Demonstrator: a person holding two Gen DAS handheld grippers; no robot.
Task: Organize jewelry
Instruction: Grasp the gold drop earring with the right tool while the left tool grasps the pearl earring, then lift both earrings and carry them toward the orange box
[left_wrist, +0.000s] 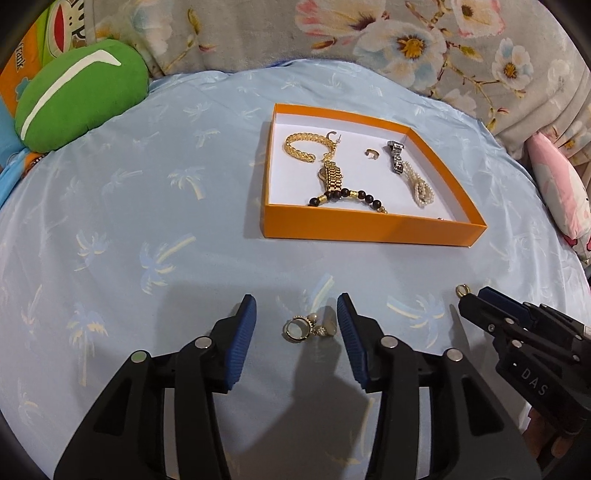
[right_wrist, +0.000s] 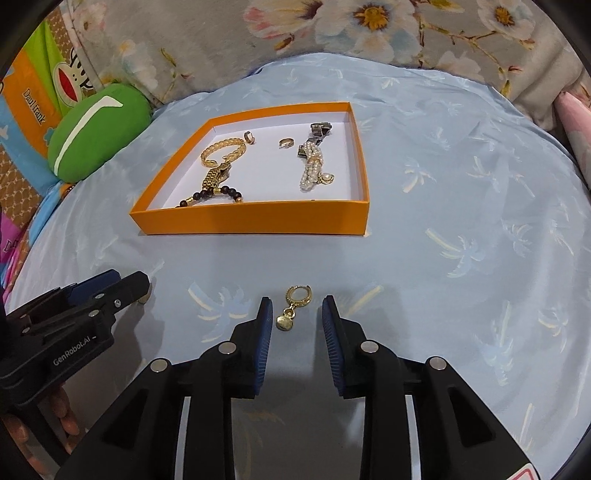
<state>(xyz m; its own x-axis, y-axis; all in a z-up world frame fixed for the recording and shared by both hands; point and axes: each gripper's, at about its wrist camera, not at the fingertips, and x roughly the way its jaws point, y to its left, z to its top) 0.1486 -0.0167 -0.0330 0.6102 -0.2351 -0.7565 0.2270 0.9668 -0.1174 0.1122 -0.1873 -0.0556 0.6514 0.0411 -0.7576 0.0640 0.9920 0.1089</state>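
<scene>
Lying on a light blue cloth (left_wrist: 155, 192) with pale palm trees on it are a few small pieces of jewelry. An orange box (left_wrist: 369, 230) sits farther back on the same cloth. Its inside is white.

The left claw (left_wrist: 297, 328) points down at the cloth. Its two blue pads (left_wrist: 245, 343) stand apart, and it grips nothing. Between the pads lies a gold ring (left_wrist: 295, 329) with a pale round face, and right beside it is a little gold and cream earring (left_wrist: 325, 326). The pads do not touch either one.

The right claw (right_wrist: 297, 325) points down too, just to the right of the left one. Its pads (right_wrist: 264, 343) are also parted, a bit less wide, and it grips nothing. A gold hoop earring (right_wrist: 291, 308) with a small round charm lies on the cloth between the tips. The charm sits very close to the left pad, but I cannot tell if they touch.

Inside the box, a gold braided bangle (left_wrist: 301, 146) lies at the back left. A gold watch band (left_wrist: 332, 177) lies just in front of it, resting on a string of dark beads (left_wrist: 347, 197). A small gold ring (left_wrist: 370, 153) sits near the middle. A silver watch (left_wrist: 396, 157) and a pearl bracelet (left_wrist: 419, 188) lie together on the right side.

A green cushion (left_wrist: 79, 92) with a white stripe rests past the left edge of the cloth. A grey blanket with big flowers (left_wrist: 406, 40) is bunched up behind the box.
</scene>
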